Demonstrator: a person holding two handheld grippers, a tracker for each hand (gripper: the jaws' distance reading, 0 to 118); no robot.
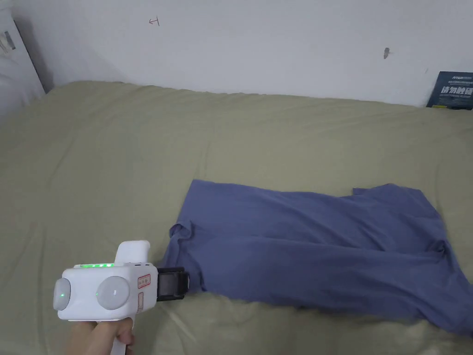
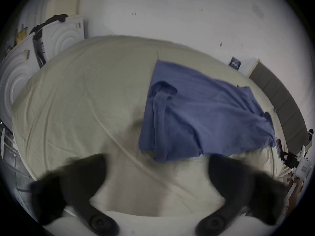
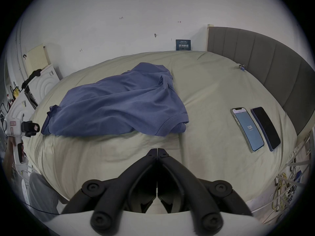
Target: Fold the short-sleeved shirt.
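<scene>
Olive-sheeted bed [image 1: 138, 152] against a scuffed white wall [image 1: 258, 46], grey padded headboard [image 3: 265, 66] at one end.

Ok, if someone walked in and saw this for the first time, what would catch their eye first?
Probably the blue shirt, lying rumpled and unfolded across the beige bedsheet near the bed's front edge. Next, the white left gripper, held just off the shirt's left end with its jaws spread wide. Two phones lie side by side to the right of the shirt, one with its screen lit.
</scene>
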